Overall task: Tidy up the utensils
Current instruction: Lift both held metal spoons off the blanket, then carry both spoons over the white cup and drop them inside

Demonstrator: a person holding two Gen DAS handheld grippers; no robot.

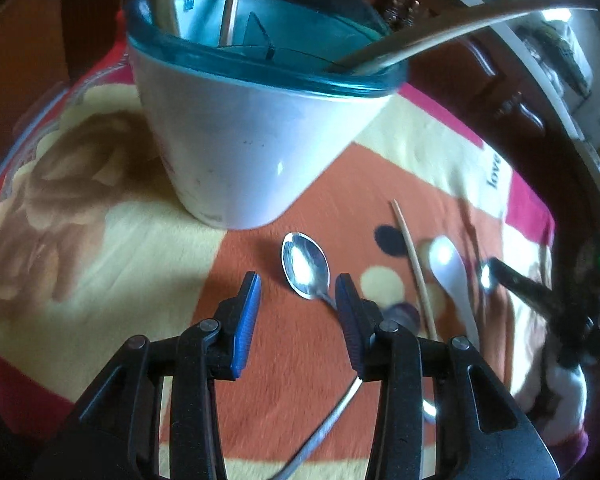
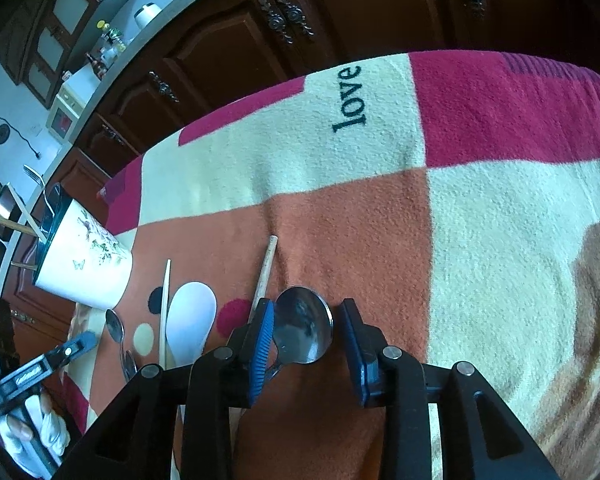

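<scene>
A white holder with a teal rim (image 1: 252, 140) stands on the blanket and holds wooden utensils and a metal one. A small metal spoon (image 1: 305, 266) lies in front of it, its handle running under my right finger. My left gripper (image 1: 296, 286) is open just above the blanket, empty. In the right wrist view a large metal spoon (image 2: 302, 326) lies between the fingers of my open right gripper (image 2: 306, 314). A white spoon (image 2: 190, 320), a thin chopstick (image 2: 164, 312) and a wooden stick (image 2: 265, 272) lie to its left. The holder (image 2: 84, 268) stands at far left.
A patchwork blanket (image 2: 500, 240) in orange, cream and magenta covers the table. Dark wooden cabinets (image 2: 300, 20) stand behind its far edge. The other gripper shows at each view's edge (image 2: 40, 368).
</scene>
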